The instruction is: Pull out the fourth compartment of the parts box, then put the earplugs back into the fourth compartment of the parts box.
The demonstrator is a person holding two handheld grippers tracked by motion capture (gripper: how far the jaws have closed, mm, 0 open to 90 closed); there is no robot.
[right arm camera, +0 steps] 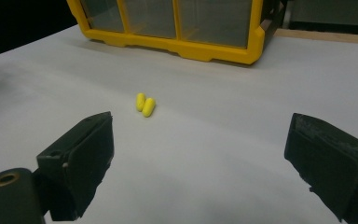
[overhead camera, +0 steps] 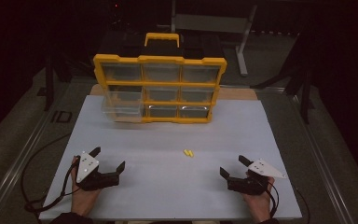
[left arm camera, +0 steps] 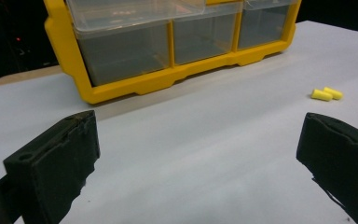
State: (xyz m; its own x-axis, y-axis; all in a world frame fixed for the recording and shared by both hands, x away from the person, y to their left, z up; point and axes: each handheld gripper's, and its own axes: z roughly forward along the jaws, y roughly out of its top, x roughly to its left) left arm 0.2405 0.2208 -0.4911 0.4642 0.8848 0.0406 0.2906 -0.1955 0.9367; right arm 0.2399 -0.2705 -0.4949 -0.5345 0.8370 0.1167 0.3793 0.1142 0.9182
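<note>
Two small yellow earplugs [overhead camera: 188, 152] lie side by side on the white table, near its middle. They show at the right in the left gripper view as earplugs [left arm camera: 326, 94] and ahead of the jaws in the right gripper view as earplugs [right arm camera: 145, 105]. A yellow organizer [overhead camera: 160, 88] with clear drawers stands upright at the far side; its lower-left drawer [overhead camera: 120, 110] is pulled partway out. My left gripper [overhead camera: 107, 160] rests open at the near left, nothing between its jaws. My right gripper [overhead camera: 233, 166] rests open at the near right, also with nothing in it.
The white table top [overhead camera: 168, 186] spans the space between the grippers and the organizer. A black handle box sits behind the organizer [overhead camera: 161, 41]. Cables trail off the near left edge [overhead camera: 32, 186]. Dark floor and a metal stand [overhead camera: 242, 42] lie beyond.
</note>
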